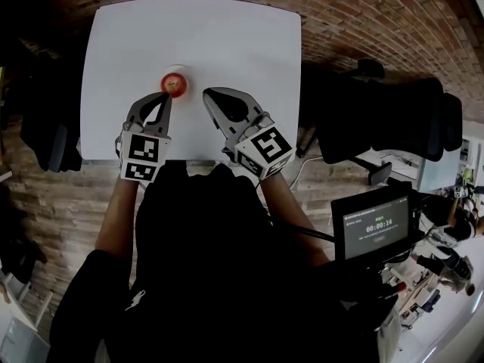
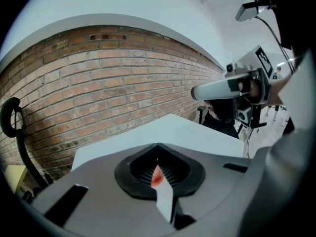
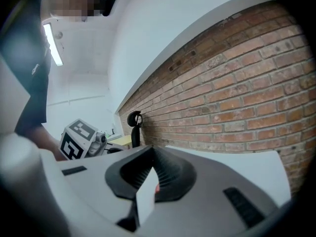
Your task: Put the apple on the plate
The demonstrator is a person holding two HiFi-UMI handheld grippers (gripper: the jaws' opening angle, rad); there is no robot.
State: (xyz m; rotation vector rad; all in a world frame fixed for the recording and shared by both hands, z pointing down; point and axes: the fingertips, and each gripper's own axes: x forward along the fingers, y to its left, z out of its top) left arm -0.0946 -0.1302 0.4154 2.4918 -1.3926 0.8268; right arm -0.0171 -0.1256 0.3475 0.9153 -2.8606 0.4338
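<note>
A red apple [image 1: 175, 85] sits on a small white plate [image 1: 175, 69] near the middle of the white table [image 1: 227, 36]. My left gripper [image 1: 163, 97] is shut, its tip just to the near left of the apple. My right gripper [image 1: 207, 94] is also shut and points at the plate from the near right, a short gap away. In the left gripper view the jaws of the left gripper [image 2: 158, 157] meet, with a sliver of the apple [image 2: 157, 177] showing through the slit. The right gripper view shows the right gripper [image 3: 152, 154] likewise shut.
A black office chair [image 1: 378, 112] stands right of the table, and a dark bag [image 1: 45, 119] lies to its left. A small screen [image 1: 376, 228] sits at the near right. The floor is brick.
</note>
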